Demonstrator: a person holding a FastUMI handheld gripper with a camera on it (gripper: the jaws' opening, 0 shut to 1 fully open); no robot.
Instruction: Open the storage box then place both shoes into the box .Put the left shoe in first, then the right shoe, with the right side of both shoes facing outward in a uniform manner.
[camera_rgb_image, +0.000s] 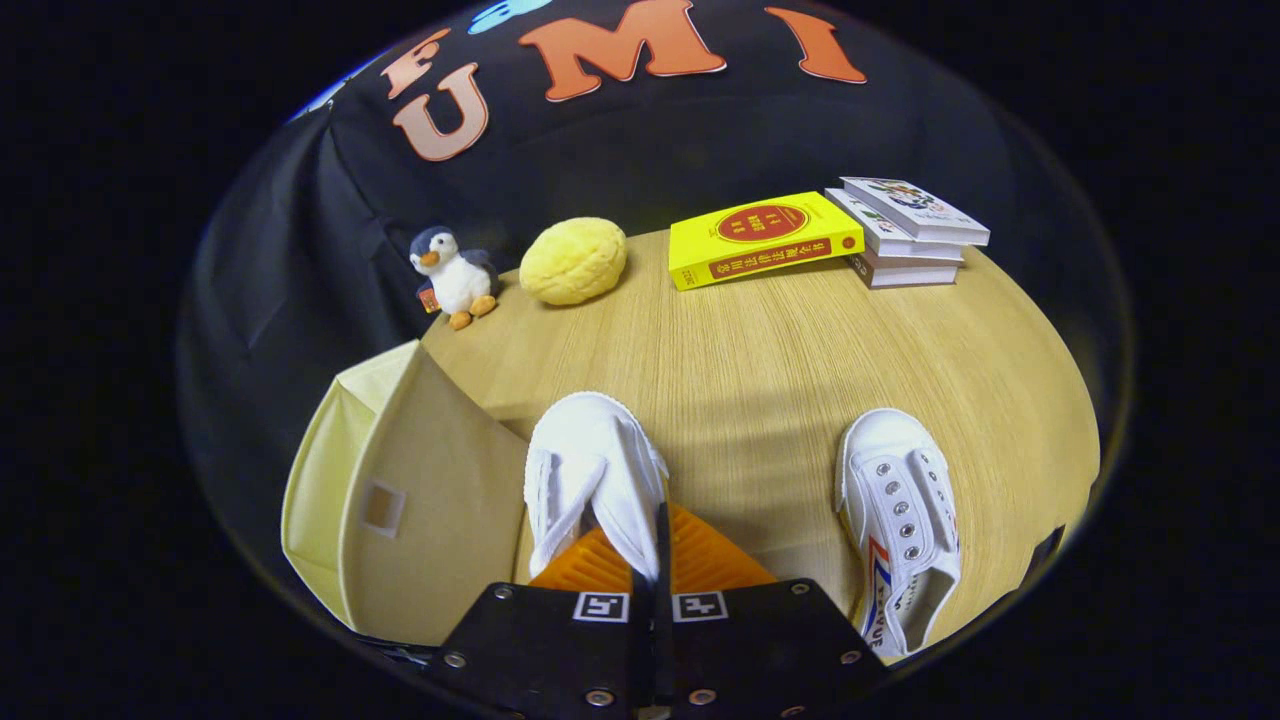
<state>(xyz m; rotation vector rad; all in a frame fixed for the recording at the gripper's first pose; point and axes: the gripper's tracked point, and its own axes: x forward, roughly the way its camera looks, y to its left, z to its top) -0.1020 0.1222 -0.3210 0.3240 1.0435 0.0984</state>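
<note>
Now the fingers (655, 560) pinch a white shoe (590, 470) beside the storage box (420, 490).

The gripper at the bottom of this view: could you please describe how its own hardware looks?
The gripper has a flat black body plate with silvery screw heads along its edges. Two small square black-and-white marker tags sit side by side at the plate's front edge. A ribbed orange part fans out ahead of the plate. The jaws stand close together.
</note>
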